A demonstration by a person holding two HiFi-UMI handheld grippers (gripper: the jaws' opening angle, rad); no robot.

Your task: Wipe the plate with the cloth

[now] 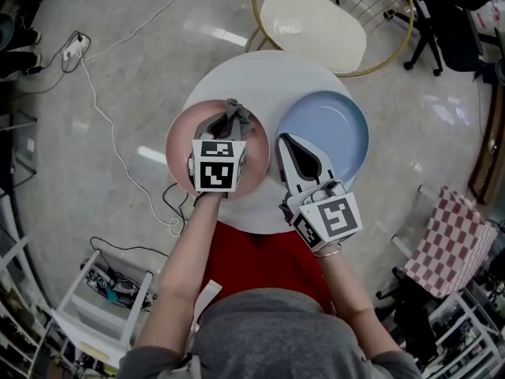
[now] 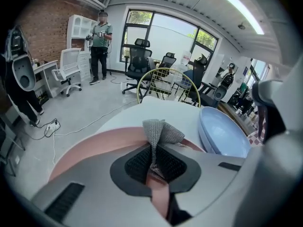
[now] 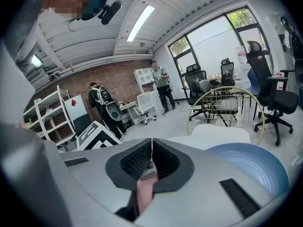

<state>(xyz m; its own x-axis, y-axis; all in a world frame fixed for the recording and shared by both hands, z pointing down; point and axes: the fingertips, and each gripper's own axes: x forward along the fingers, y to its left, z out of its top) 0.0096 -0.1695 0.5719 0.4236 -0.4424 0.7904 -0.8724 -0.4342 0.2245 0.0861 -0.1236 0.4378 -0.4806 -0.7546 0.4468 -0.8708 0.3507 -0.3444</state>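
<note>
A pink plate (image 1: 178, 145) and a pale blue plate (image 1: 333, 125) lie side by side on a round white table (image 1: 264, 73). My left gripper (image 1: 228, 123) is over the pink plate, shut on a grey cloth (image 1: 235, 115). In the left gripper view the cloth (image 2: 158, 133) sticks up bunched from the closed jaws of the left gripper (image 2: 152, 162), above the pink plate (image 2: 92, 148). My right gripper (image 1: 284, 142) hangs at the blue plate's left edge, shut, holding nothing. The right gripper view shows the right gripper (image 3: 151, 161) closed, with the blue plate (image 3: 253, 167) to its right.
Behind the table stands a white seat in a gold wire frame (image 1: 316, 24). A checked cloth (image 1: 451, 235) hangs at the right and a white rack (image 1: 99, 306) sits at lower left. Cables (image 1: 102, 109) run over the floor. People (image 2: 100, 44) stand far off.
</note>
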